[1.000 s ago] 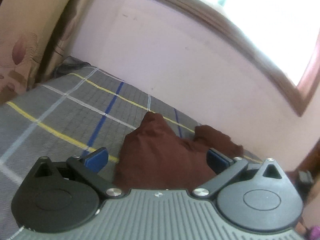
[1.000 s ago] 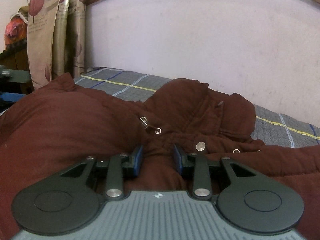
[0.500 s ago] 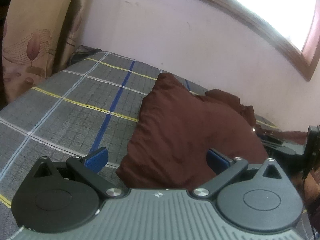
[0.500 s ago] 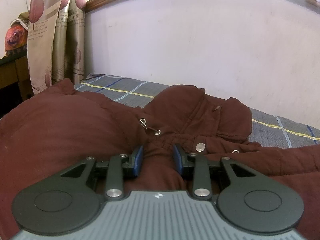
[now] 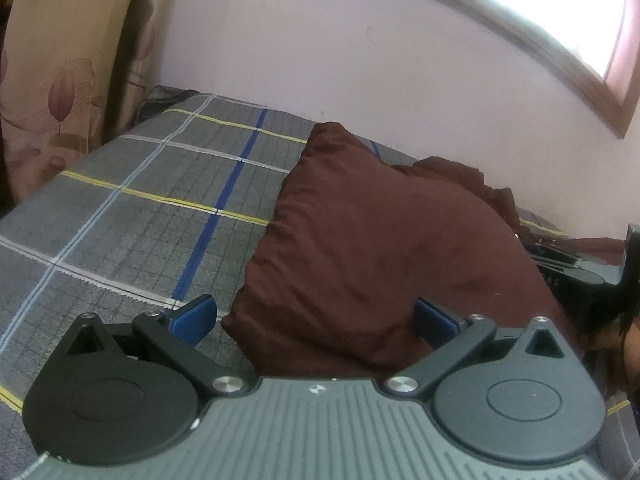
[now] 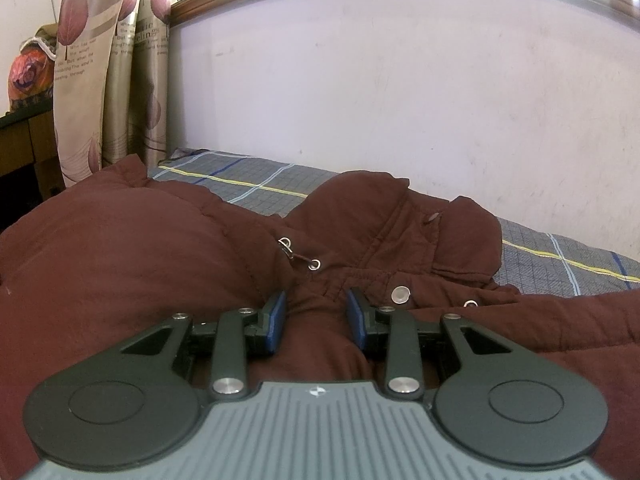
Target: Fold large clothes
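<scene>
Here the fold looks barely begun: the brown jacket [image 6: 168, 264] lies spread on the bed [image 5: 132, 208], its hood [image 6: 384, 220] toward the wall edge and one puffy part reaching toward the bed's left edge. The right gripper [image 6: 316, 314] has its jaws partly closed around a bunched ridge of fabric just below the collar; whether it truly pinches the cloth I cannot tell. The left gripper [image 5: 316, 318] hangs with jaws wide apart astride the near corner of the jacket's bulky end, gripping nothing. Next, I judge, the left must close on that corner so both can lift and carry it across. The bed wears a grey plaid sheet; behind it stand a pale wall [image 6: 400, 100], a wood-framed window [image 5: 560, 40] and leaf-print curtains [image 6: 80, 80].
</scene>
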